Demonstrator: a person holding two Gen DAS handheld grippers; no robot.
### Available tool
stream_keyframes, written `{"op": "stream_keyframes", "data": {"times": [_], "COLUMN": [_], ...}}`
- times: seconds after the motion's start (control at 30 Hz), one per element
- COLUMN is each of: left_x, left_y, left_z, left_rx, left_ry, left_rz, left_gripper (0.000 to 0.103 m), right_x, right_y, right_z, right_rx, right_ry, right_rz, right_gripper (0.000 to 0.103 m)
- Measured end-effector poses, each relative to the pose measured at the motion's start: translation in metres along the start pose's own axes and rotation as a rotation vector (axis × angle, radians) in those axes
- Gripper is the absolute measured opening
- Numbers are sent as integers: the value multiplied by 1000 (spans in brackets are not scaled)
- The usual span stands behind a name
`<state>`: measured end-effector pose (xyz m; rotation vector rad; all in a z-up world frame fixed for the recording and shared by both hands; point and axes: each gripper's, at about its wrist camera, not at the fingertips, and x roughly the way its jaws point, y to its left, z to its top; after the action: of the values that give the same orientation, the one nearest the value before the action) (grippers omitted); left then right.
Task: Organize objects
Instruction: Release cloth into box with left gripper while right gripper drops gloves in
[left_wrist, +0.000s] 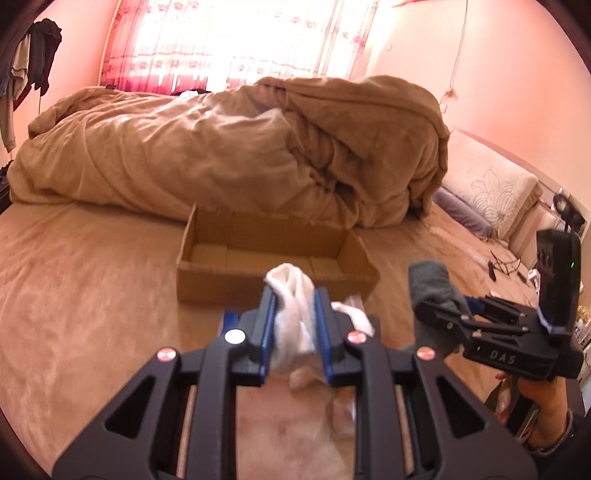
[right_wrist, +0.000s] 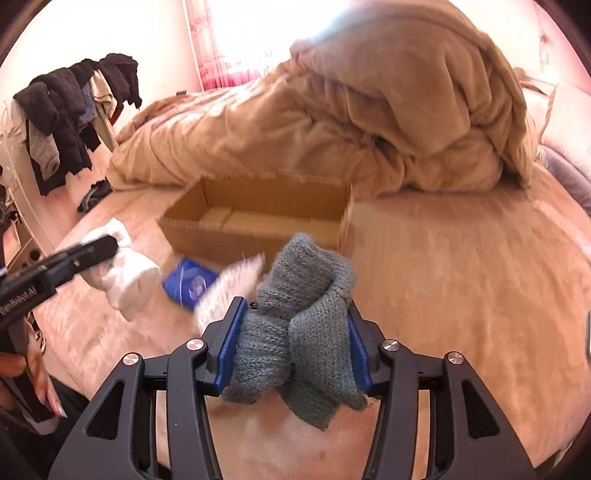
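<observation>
Socks are in hand: my left gripper (left_wrist: 294, 295) clamps the white sock (left_wrist: 291, 314), my right gripper (right_wrist: 295, 314) the grey knitted sock (right_wrist: 301, 325), both short of the empty cardboard box (right_wrist: 255, 221), so next I carry them over its near wall and release.

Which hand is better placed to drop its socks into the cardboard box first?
Probably left: its tongs hold the white socks just before the box, centred; the right tongs, gripping grey socks, sit farther back.
</observation>
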<state>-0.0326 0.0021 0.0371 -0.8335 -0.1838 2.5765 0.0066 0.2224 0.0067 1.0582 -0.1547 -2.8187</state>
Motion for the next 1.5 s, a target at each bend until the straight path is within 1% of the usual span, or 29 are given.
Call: {"op": "stream_keyframes", "data": {"times": [0.1,0.17,0.2,0.23,0.33,0.4,0.47,0.53,0.57,0.63,0.7,0.8,0.87,0.97,1.13,1.23,1.33,1.47,1.5], "left_x": [21,38,46,56,89,109,128,142,148,152,155,157,159,159,140,115,87,46,36], "left_y": [5,11,13,16,26,35,47,54,57,62,67,68,67,66,60,54,50,38,34], "left_z": [36,56,64,72,85,88,90,87,84,79,72,68,67,65,73,72,68,48,40], "left_rx": [4,0,-1,-1,7,-5,-28,-42,-47,-62,-86,-86,-83,-82,-69,-70,-58,-32,-22], "left_ry": [-27,-34,-36,-32,-3,26,57,89,106,114,118,146,162,187,167,163,152,138,140], "left_rz": [2,14,18,23,50,64,85,97,99,99,111,166,172,176,204,209,199,183,176], "left_gripper": [21,21,21,21,21,22,23,25,25,32,33,35,35,35,35,35,36,37,38], "right_x": [9,28,36,51,83,108,125,144,148,158,161,159,155,146,120,98,73,40,33], "right_y": [4,11,12,16,16,12,8,2,1,-2,-2,0,0,-1,0,1,2,1,1], "right_z": [40,72,82,98,120,127,128,127,126,121,116,111,111,113,119,122,116,97,89], "right_rx": [-15,-41,-51,-65,-60,-44,-22,-2,5,13,16,12,17,30,14,-1,-13,-19,-19], "right_ry": [-32,-37,-40,-41,-29,6,27,57,65,80,82,60,40,11,-33,-46,-54,-53,-49], "right_rz": [23,18,14,12,0,0,-3,-3,0,0,10,6,1,-1,-19,-21,-27,-32,-34], "right_gripper": [52,52,52,52,52,52,52,52,52,53,56,58,63,64,65,67,67,69,69]}}
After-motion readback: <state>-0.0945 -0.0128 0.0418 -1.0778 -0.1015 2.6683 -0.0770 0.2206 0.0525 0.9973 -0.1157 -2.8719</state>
